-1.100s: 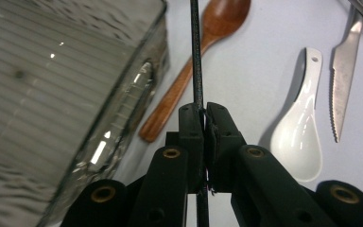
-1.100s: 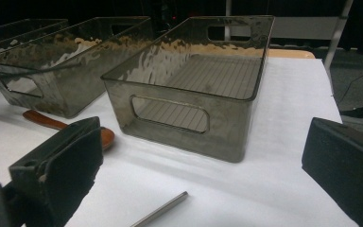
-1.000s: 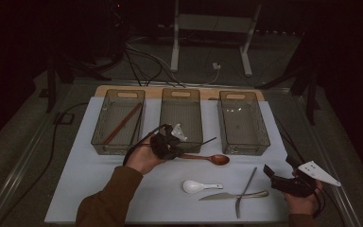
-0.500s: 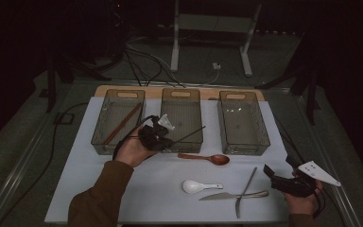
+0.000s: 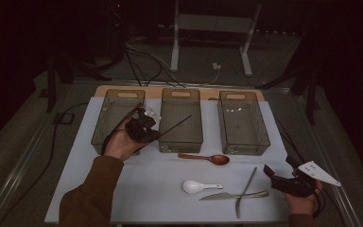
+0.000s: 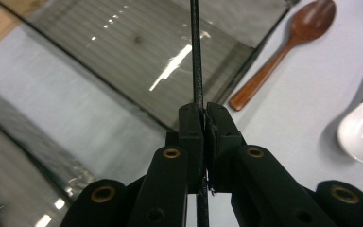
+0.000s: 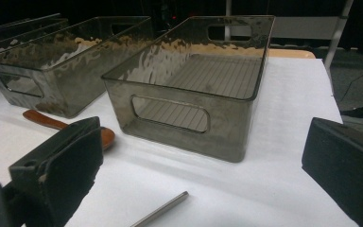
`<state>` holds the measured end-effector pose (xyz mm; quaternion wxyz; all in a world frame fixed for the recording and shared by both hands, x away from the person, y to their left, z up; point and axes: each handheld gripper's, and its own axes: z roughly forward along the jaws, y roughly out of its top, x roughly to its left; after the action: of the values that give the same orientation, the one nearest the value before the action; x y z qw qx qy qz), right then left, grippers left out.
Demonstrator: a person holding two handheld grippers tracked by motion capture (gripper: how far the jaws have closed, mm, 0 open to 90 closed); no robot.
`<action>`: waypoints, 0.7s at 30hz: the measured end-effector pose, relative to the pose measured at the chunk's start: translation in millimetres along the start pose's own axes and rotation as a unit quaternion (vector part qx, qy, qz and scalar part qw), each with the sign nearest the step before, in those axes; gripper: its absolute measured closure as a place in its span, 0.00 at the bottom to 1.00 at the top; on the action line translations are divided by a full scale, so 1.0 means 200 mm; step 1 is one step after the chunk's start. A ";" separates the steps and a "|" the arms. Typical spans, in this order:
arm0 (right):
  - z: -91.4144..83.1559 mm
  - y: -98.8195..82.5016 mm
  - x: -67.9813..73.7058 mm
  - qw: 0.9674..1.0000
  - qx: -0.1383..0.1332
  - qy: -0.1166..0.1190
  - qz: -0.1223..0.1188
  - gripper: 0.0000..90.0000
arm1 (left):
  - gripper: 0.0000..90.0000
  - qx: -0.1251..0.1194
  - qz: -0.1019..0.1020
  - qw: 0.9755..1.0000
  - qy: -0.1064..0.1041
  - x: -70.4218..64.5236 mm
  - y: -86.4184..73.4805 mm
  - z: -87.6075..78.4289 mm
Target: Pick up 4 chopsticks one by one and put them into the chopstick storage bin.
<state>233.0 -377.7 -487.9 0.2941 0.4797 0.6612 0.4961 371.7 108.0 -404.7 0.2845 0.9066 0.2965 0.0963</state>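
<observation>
Seen from the high view: left gripper [image 5: 144, 126] held above the front part of the left bin [image 5: 105, 124], jaws clamped on a thin black chopstick [image 5: 175, 124] that slants out over the middle bin [image 5: 181, 142]. Shown close in the left gripper view: the two pads pressed together on the chopstick [image 6: 196, 56], the stick running straight up from between them across the ribbed floor of a bin [image 6: 137, 52], with the brown wooden spoon [image 6: 283, 47] and the white ceramic spoon [image 6: 359, 127] at the right side.

Right gripper [image 5: 290, 182] resting at the table's near right corner, jaws wide apart with nothing between, as the right gripper view makes plain; there also the right bin [image 7: 189, 90] in front and one metal rod end [image 7: 163, 208] on the white mat [image 7: 283, 142].

Compared with one second ago: left gripper shifted left and a little away, from the front of the middle bin toward the left bin, chopstick carried along. Right gripper unmoved.

Around: wooden spoon [image 5: 205, 158] just before the middle bin, white spoon [image 5: 198, 186], a knife [image 5: 227, 195] crossed by metal tongs [image 5: 246, 191] near the right gripper. Another brown stick lying in the left bin, partly hidden by the hand.
</observation>
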 end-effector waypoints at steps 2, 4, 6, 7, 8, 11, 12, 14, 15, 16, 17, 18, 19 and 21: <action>0.00 0.00 0.00 1.000 0.000 0.000 0.000 0.00 | 0.98 0.001 -0.005 1.000 0.004 0.01 0.00 -0.01; 0.00 0.00 0.00 1.000 0.000 0.000 -0.001 0.00 | 0.98 0.002 -0.007 1.000 0.010 0.03 -0.01 -0.02; 0.00 0.00 0.00 1.000 0.000 0.000 -0.001 0.00 | 0.98 0.002 -0.012 1.000 0.013 0.04 -0.01 -0.02; 0.00 0.00 0.00 1.000 0.000 0.000 -0.001 0.00 | 0.98 0.001 -0.015 1.000 0.014 0.04 -0.01 -0.03; 0.00 0.00 0.00 1.000 0.000 0.000 -0.001 0.00 | 0.98 0.001 -0.016 1.000 0.015 0.05 -0.02 -0.03; 0.00 0.00 0.00 1.000 0.000 0.000 0.000 0.00 | 0.98 0.002 -0.024 0.999 0.022 0.07 -0.02 -0.04; 0.00 0.00 0.00 1.000 0.000 0.000 -0.001 0.00 | 0.98 0.001 -0.025 0.999 0.024 0.07 -0.03 -0.05; 0.00 0.00 0.00 1.000 0.000 0.000 -0.001 0.00 | 0.98 0.002 -0.029 0.999 0.028 0.09 -0.03 -0.05; 0.00 0.00 0.00 1.000 0.000 0.000 0.000 0.00 | 0.98 0.001 -0.032 0.999 0.029 0.09 -0.03 -0.06; 0.00 0.00 0.00 1.000 0.000 0.000 0.001 0.00 | 0.98 0.001 -0.034 0.999 0.031 0.10 -0.04 -0.06; 0.00 0.00 0.00 1.000 0.000 0.000 -0.001 0.00 | 0.98 0.002 -0.036 0.999 0.033 0.11 -0.04 -0.06; 0.00 0.00 0.00 1.000 -0.001 0.000 -0.002 0.00 | 0.98 0.002 -0.039 0.999 0.034 0.11 -0.04 -0.06; 0.00 0.00 0.00 1.000 0.000 0.000 -0.001 0.00 | 0.98 0.002 -0.041 0.999 0.036 0.12 -0.05 -0.06; 0.00 0.00 0.00 1.000 0.000 0.000 0.001 0.00 | 0.98 0.002 -0.046 0.998 0.039 0.13 -0.05 -0.07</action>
<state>232.9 -377.5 -487.9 0.2937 0.4802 0.6609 0.4963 382.8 136.6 -399.5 0.2751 0.8881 0.3490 0.1178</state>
